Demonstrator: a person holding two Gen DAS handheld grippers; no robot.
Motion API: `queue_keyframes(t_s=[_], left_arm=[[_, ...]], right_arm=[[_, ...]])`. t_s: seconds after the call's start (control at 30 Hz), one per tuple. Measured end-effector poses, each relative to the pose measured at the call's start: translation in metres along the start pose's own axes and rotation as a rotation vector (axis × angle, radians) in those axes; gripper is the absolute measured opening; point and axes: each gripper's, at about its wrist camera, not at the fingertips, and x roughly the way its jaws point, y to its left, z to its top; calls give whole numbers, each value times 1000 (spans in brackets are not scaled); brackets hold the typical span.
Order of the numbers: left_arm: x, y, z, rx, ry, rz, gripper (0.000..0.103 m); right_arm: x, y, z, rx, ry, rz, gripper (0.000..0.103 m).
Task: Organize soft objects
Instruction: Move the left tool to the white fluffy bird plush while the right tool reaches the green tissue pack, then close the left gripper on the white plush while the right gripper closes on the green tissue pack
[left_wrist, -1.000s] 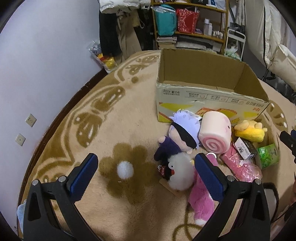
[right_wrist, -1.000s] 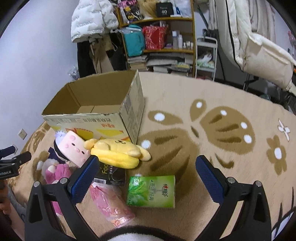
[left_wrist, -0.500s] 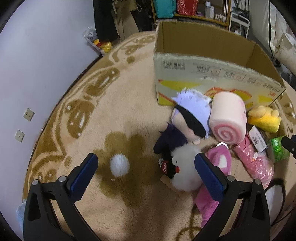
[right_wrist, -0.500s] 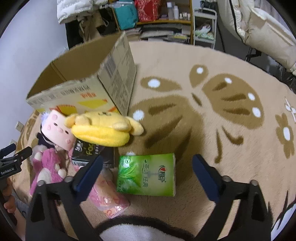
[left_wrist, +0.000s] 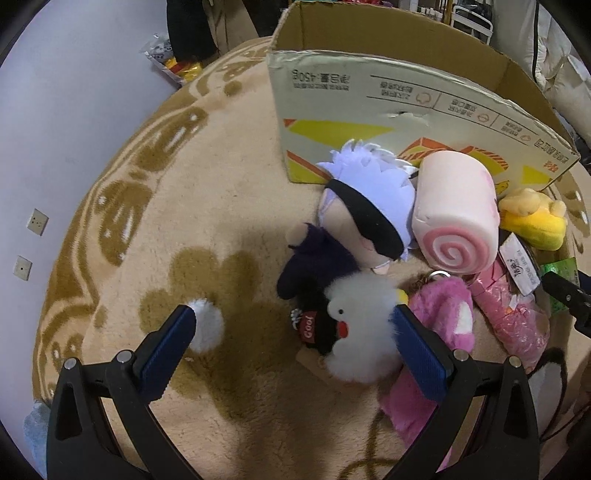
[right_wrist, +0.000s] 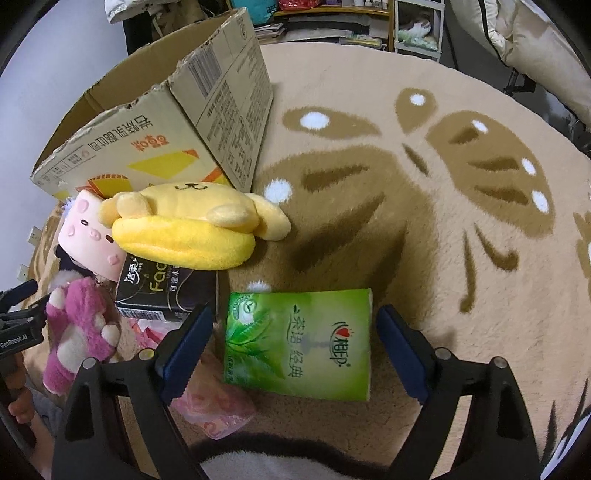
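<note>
1. Left wrist view: the left gripper (left_wrist: 293, 325) points steeply down at the rug (left_wrist: 207, 177), its jaws wide apart and clamped on nothing.
2. A white pompom (left_wrist: 207, 325) lies on the rug, touching the inner side of the left finger tip.
3. A fluffy white toy (left_wrist: 360, 328) with a small black plush (left_wrist: 317, 328) against it lies just inside the right finger, overlapping its tip; whether they touch I cannot tell.
4. Beyond them a doll (left_wrist: 365, 218) with pale hair and a black blindfold lies beside a pink roll plush (left_wrist: 456, 218); both rest against the front wall of the open box (left_wrist: 369, 96).
5. A pink plush (left_wrist: 441, 317) lies right of the white toy, with a pink packet (left_wrist: 517, 325) and a yellow plush (left_wrist: 533, 221) farther right.
6. The right gripper's dark tip shows at the right edge.
7. Right wrist view: the right gripper (right_wrist: 295, 326) also points down; its jaws are closing, still wide.
8. The green tissue pack (right_wrist: 299, 339) lies flat on the rug between the fingers, a gap showing at each side, so nothing is gripped.
9. Just past the left finger (right_wrist: 186, 343) sits a black tissue pack (right_wrist: 166, 291), the yellow plush (right_wrist: 192, 225) lying across its far end.
10. The pink roll's pig face (right_wrist: 90, 236) is left of the yellow plush, at the box (right_wrist: 147, 122) corner.
11. The pink plush (right_wrist: 79, 328) and pink packet (right_wrist: 210, 402) lie at lower left, near the left gripper (right_wrist: 16, 317).
</note>
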Motion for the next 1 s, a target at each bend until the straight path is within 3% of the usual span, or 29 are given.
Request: queue_keyframes(t_s=[0.2, 0.63, 0.83, 1.0], left_arm=[[1, -7, 1, 20, -2, -30, 103], [9, -8, 2, 10, 8, -1, 102], [17, 0, 2, -27, 32, -19, 94], [20, 1, 3, -32, 43, -40, 80]], right_arm=[[6, -6, 0, 7, 17, 10, 94], [30, 2, -1, -12, 56, -11, 94], [43, 16, -7, -45, 70, -51, 93], [46, 24, -13, -48, 73, -54, 93]])
